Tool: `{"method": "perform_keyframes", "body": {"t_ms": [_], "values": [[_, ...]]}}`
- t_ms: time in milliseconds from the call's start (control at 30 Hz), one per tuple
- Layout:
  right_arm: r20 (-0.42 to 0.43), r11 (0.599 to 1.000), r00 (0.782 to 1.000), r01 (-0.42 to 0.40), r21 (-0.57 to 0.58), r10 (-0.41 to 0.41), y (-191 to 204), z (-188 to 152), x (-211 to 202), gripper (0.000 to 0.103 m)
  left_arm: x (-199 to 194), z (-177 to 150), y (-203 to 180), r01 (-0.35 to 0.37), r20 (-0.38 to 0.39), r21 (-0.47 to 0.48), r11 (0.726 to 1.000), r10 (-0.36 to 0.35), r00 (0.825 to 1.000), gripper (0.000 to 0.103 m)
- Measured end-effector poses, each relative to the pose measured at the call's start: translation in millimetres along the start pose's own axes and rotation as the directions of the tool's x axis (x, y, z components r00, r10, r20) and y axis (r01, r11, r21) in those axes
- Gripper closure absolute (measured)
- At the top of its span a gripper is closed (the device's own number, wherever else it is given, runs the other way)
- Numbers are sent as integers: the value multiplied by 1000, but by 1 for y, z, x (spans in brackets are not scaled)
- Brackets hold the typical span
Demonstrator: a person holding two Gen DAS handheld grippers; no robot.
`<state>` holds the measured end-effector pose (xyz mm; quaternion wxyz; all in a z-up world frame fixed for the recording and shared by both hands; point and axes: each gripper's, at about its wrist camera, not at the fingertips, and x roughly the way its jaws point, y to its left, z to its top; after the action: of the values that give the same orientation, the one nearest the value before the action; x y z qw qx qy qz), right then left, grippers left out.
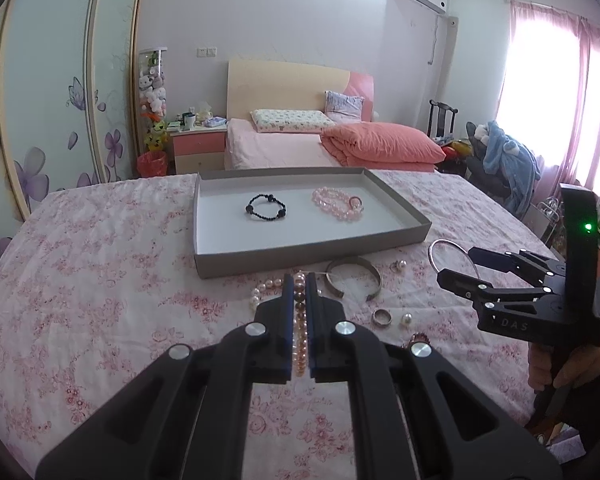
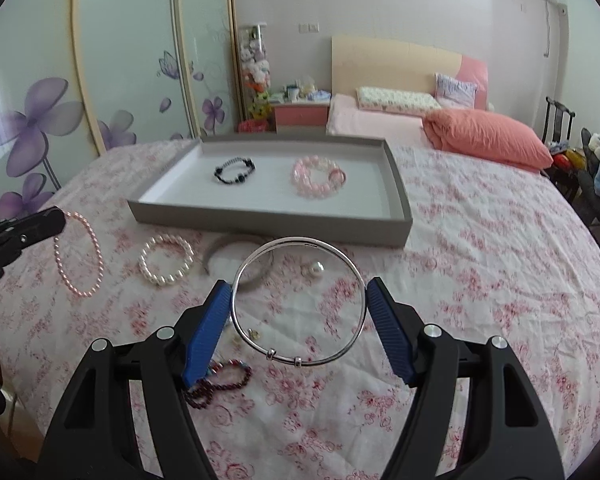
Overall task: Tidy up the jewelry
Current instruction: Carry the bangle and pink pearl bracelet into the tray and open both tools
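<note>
My left gripper (image 1: 299, 280) is shut on a pink pearl bracelet (image 1: 299, 332), whose beads show between its blue pads. In the right wrist view the bracelet (image 2: 99, 258) hangs from the left gripper (image 2: 56, 220) above the bedspread. My right gripper (image 2: 298, 292) is shut on a thin silver bangle (image 2: 298, 361), one pad pressing each side of the ring. From the left wrist view, the right gripper (image 1: 456, 268) holds the bangle (image 1: 446, 241) to the right of the tray. The grey tray (image 1: 300, 258) (image 2: 260, 224) holds a black bead bracelet (image 1: 251, 209) and a pink crystal bracelet (image 1: 336, 204).
On the floral bedspread lie a white pearl bracelet (image 2: 166, 260), a silver cuff (image 1: 354, 276), a ring (image 1: 381, 317), a loose pearl (image 2: 316, 268) and a dark red bead bracelet (image 2: 216, 384). A person's hand (image 1: 560, 364) grips the right gripper's handle. A bed stands beyond.
</note>
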<state>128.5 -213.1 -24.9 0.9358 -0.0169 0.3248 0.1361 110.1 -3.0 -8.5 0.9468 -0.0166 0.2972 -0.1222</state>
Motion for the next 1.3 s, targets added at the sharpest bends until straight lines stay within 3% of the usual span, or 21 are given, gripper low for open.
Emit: {"method": "perform_keyframes", "body": {"t_ms": [367,867,1300], "values": [[126,1000,992,1,-7,0,8,16,-17,33,-6,14,-4,-19,63,-15,1000,20,998,96],[276,1000,961,31,4,-31,9,46,-28,33,7,45,-12,-65,132,-32,997,69,989,96],[371,997,926,78,4,-73,6,79,-11,33,49,85,-13,-75,157,-33,997,79,984,96]]}}
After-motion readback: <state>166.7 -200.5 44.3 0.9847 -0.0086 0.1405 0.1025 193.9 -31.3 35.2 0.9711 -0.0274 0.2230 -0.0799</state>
